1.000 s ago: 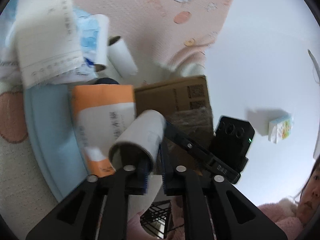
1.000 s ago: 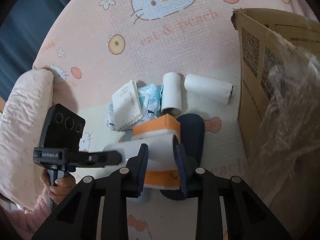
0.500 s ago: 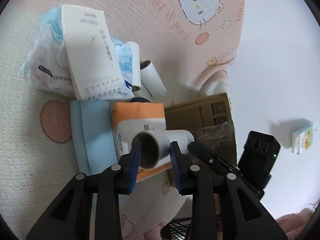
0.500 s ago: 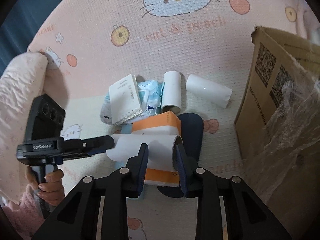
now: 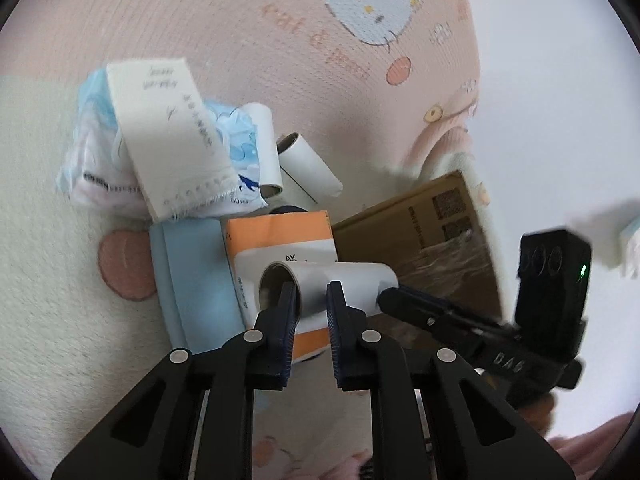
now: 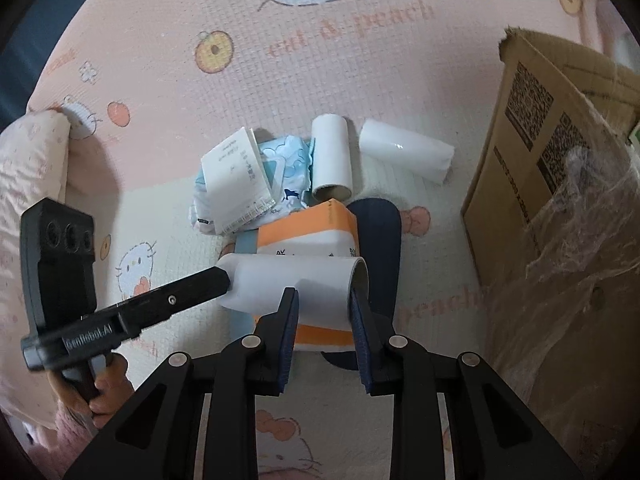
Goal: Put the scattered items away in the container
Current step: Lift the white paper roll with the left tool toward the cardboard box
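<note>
A white paper roll (image 6: 296,280) with a brown core hangs level above an orange-and-white box (image 6: 308,236), held at both ends. My left gripper (image 5: 312,300) has its jaws closing on the roll's (image 5: 344,280) open left end and its pads press on it. From the other side, my right gripper (image 6: 325,308) grips the roll's right end, its jaws closing a little. Each gripper shows in the other's view: the left (image 6: 222,280) and the right (image 5: 386,298). The cardboard box (image 6: 532,152) stands at the right, lined with crinkled plastic (image 6: 572,240).
On the pink mat lie two more white rolls (image 6: 332,160) (image 6: 404,152), a notepad (image 6: 236,184) on a blue wipes pack (image 6: 288,160), a light blue case (image 5: 188,272) and a dark blue flat thing (image 6: 380,248). A person's hand (image 6: 104,384) holds the left gripper.
The left jaws spread wide around the roll's end, then narrowed onto it. The left hand rose and tipped down, so more of the mat shows. The right gripper kept hold of the roll.
</note>
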The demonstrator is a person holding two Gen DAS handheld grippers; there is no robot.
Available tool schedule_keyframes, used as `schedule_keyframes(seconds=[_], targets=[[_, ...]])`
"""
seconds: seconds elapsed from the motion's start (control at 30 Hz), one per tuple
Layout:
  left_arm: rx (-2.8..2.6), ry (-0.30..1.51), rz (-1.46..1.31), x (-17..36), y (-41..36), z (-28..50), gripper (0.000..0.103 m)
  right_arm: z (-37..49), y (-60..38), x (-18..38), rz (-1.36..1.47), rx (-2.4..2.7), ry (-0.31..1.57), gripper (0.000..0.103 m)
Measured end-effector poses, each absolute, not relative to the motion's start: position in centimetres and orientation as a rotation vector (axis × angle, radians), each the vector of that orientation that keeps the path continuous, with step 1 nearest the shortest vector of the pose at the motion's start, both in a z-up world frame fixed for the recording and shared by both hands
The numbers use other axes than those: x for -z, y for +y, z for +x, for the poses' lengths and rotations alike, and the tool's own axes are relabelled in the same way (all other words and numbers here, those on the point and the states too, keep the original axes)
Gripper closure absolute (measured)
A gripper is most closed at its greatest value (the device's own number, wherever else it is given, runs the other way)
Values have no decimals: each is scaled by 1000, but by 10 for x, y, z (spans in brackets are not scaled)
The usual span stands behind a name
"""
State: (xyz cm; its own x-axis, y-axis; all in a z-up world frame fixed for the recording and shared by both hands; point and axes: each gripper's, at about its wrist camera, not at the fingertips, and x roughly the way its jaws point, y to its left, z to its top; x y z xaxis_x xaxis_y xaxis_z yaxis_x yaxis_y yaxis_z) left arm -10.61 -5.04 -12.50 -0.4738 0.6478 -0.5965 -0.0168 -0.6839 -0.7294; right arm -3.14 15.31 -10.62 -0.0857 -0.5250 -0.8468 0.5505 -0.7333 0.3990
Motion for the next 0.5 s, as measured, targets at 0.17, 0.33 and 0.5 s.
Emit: schedule_keyframes(seconds=[0.17, 0.33, 0.5], targets=[[-2239, -883, -1311, 117, -46, -104, 86, -28, 151, 101, 1446, 1914, 75, 80], [-2252, -867, -1302, 109, -47, -102, 86, -31, 155, 96, 1444, 1895, 32, 80], [-2303, -806, -1270, 87, -42, -99, 86, -34, 165, 79, 1388, 1908, -13, 80]])
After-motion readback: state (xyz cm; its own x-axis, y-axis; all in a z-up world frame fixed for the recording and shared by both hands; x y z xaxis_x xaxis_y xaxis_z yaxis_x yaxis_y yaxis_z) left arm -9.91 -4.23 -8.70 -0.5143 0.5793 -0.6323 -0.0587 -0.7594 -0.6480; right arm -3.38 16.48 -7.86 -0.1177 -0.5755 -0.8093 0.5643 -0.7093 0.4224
